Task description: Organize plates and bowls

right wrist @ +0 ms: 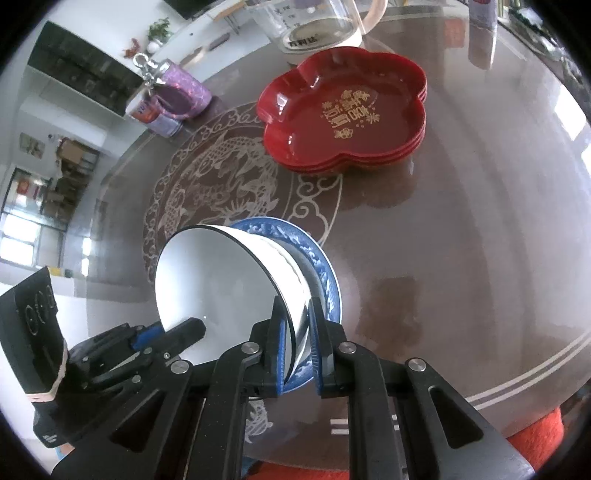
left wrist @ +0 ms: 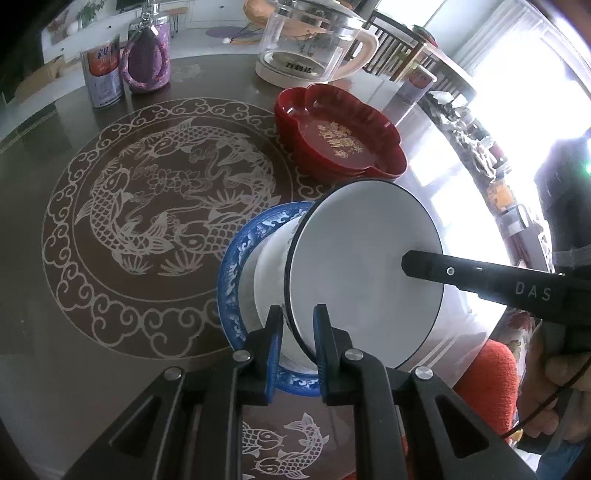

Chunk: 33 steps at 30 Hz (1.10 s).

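A white bowl (left wrist: 362,273) with a thin dark rim is tilted on edge over a blue-and-white plate (left wrist: 231,273) on the brown fish-patterned table (left wrist: 74,332). My left gripper (left wrist: 297,314) is shut on the bowl's near rim. From the right, my right gripper (left wrist: 410,264) reaches across the bowl's inside. In the right wrist view my right gripper (right wrist: 295,306) is shut on the bowl (right wrist: 218,288) rim, with the left gripper (right wrist: 192,328) at the opposite edge. A second white rim (right wrist: 291,266) shows between the bowl and the blue plate (right wrist: 328,280). A stack of red flower-shaped plates (left wrist: 340,136) (right wrist: 347,110) stands beyond.
At the table's far side stand a glass kettle (left wrist: 310,40) (right wrist: 314,22), a purple jar (left wrist: 147,62) (right wrist: 177,96) and a can (left wrist: 103,77). Another can (left wrist: 417,85) (right wrist: 482,29) stands by the far right edge. An orange seat (left wrist: 484,380) lies beside the table.
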Each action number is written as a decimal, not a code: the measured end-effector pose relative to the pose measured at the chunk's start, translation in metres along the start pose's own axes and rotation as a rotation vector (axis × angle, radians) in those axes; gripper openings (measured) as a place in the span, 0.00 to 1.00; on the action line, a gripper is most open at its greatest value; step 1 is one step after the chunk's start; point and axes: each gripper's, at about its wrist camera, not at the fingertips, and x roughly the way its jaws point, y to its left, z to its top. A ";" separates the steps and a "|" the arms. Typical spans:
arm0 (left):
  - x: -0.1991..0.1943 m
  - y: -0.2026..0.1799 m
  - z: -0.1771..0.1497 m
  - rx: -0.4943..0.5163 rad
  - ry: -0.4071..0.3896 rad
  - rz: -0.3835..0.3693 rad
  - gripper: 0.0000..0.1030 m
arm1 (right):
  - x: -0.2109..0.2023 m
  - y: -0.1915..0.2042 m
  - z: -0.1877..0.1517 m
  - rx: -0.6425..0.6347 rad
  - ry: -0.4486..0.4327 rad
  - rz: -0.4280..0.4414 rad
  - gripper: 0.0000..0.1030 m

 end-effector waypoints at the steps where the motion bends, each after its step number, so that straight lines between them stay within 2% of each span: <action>1: 0.001 0.000 0.000 0.001 0.002 0.004 0.14 | 0.001 0.001 0.000 -0.004 -0.003 -0.005 0.12; 7: 0.001 0.001 0.003 0.026 -0.003 0.032 0.14 | 0.010 0.007 -0.002 -0.050 -0.014 -0.047 0.10; 11: 0.000 -0.001 0.004 0.060 -0.012 0.090 0.15 | 0.011 0.014 -0.005 -0.106 -0.047 -0.091 0.07; 17: -0.001 0.001 0.006 0.076 -0.013 0.089 0.15 | 0.013 0.019 -0.007 -0.145 -0.065 -0.115 0.07; 22: -0.027 0.003 0.014 0.072 -0.090 0.082 0.15 | 0.014 0.020 -0.010 -0.160 -0.071 -0.132 0.07; 26: -0.039 0.004 0.021 0.090 -0.129 0.115 0.15 | 0.009 0.021 -0.009 -0.154 -0.080 -0.116 0.13; 28: -0.037 0.005 0.023 0.092 -0.126 0.128 0.15 | 0.003 0.022 -0.007 -0.151 -0.095 -0.092 0.19; 31: -0.027 0.006 0.023 0.102 -0.120 0.161 0.15 | -0.008 0.025 -0.003 -0.144 -0.135 -0.053 0.22; 33: -0.019 0.010 0.022 0.099 -0.110 0.180 0.15 | -0.013 0.028 -0.001 -0.140 -0.155 -0.044 0.27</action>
